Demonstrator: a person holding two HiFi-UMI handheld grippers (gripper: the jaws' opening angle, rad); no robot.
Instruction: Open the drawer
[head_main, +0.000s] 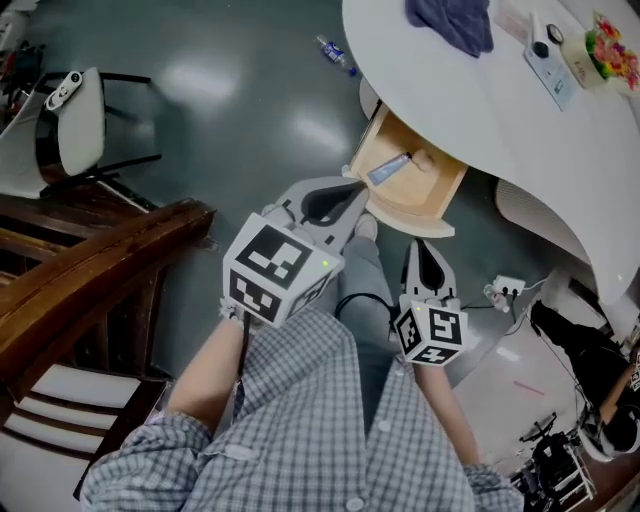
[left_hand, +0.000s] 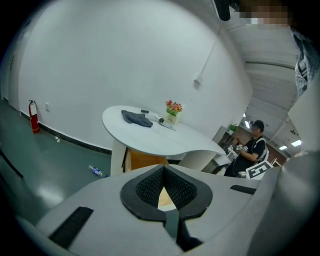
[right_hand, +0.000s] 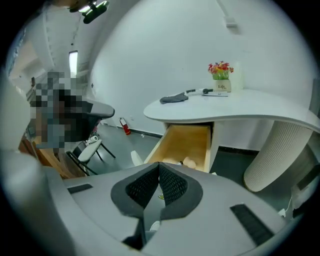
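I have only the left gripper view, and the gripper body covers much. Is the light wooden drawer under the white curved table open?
Observer: Yes, the head view shows the light wooden drawer pulled far out from the white curved table.
Operator: Is something inside?
Observer: A small grey-blue tube and a pale round object lie in it.
Operator: The right gripper?
Observer: Its jaws are shut on nothing, clear of the drawer.

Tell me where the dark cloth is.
In the head view the dark cloth lies on the white table at the top right, above the open drawer.
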